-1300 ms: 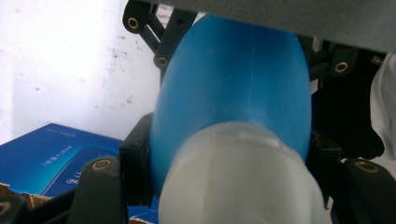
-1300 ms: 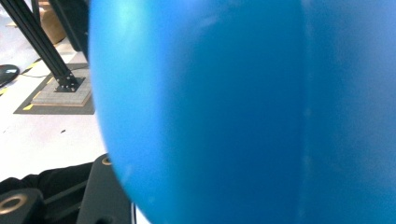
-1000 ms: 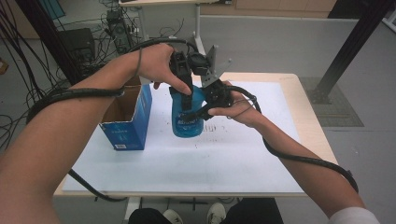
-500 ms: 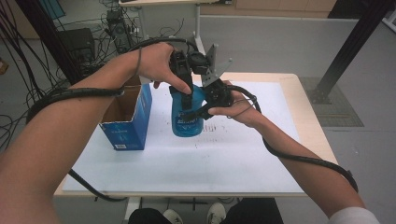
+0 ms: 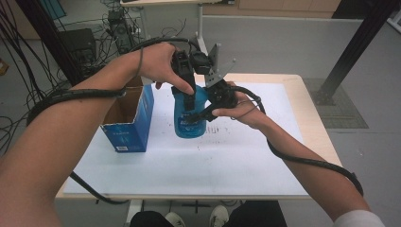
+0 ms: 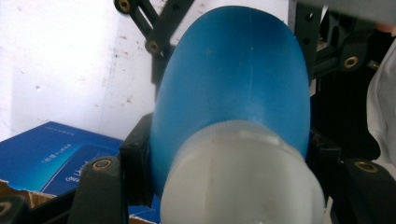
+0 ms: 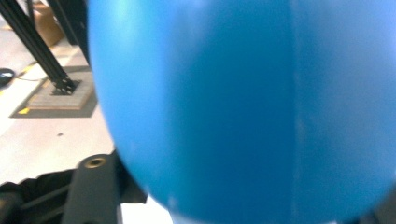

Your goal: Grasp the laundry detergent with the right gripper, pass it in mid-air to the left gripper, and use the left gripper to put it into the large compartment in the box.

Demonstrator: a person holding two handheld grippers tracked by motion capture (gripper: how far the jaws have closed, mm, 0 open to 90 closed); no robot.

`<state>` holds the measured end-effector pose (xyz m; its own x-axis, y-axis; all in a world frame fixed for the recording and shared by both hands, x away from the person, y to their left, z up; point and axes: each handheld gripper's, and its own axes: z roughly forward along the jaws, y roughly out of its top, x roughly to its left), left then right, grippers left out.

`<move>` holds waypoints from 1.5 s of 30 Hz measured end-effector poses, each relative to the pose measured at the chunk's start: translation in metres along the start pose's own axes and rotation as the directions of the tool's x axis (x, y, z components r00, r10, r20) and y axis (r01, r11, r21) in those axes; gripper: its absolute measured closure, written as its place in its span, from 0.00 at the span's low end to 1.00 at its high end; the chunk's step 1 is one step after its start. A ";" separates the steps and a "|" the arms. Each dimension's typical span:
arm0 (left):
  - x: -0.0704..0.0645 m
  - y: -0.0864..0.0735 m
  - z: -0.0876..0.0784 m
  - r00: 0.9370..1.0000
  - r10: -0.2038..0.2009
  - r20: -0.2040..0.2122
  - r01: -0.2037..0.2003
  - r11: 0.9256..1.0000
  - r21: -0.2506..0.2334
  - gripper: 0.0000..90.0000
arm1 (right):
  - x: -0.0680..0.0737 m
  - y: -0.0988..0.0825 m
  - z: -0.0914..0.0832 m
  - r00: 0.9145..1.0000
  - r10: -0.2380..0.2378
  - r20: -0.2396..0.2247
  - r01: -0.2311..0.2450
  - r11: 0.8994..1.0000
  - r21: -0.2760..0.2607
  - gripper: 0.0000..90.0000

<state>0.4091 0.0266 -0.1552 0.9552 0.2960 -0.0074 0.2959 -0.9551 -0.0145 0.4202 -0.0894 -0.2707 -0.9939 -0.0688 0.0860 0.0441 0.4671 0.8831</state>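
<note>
Blue bottle (image 5: 190, 116) stands on table (image 5: 265, 161) beside open box (image 5: 128, 124); your left gripper (image 5: 188, 97) pinches its neck, right gripper (image 5: 208, 111) has just been loosening round its body. Boxing it's still to do, I'd judge.

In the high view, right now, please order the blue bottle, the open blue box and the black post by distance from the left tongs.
1. Blue bottle: gripped by the left tongs.
2. Open blue box: on the table, left of the bottle.
3. Black post: on the floor, far right.
</note>
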 end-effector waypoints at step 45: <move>0.045 -0.041 -0.102 0.840 -0.540 -0.058 0.534 0.840 -0.093 0.41 | -0.005 -0.065 -0.143 0.876 0.237 0.419 -0.373 0.885 0.278 0.04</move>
<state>0.4410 0.0779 -0.0525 0.6430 0.7635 0.0599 0.7597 -0.6458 0.0765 0.4363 -0.2453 -0.2620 -0.9029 0.4200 0.0917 0.3814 0.6843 0.6216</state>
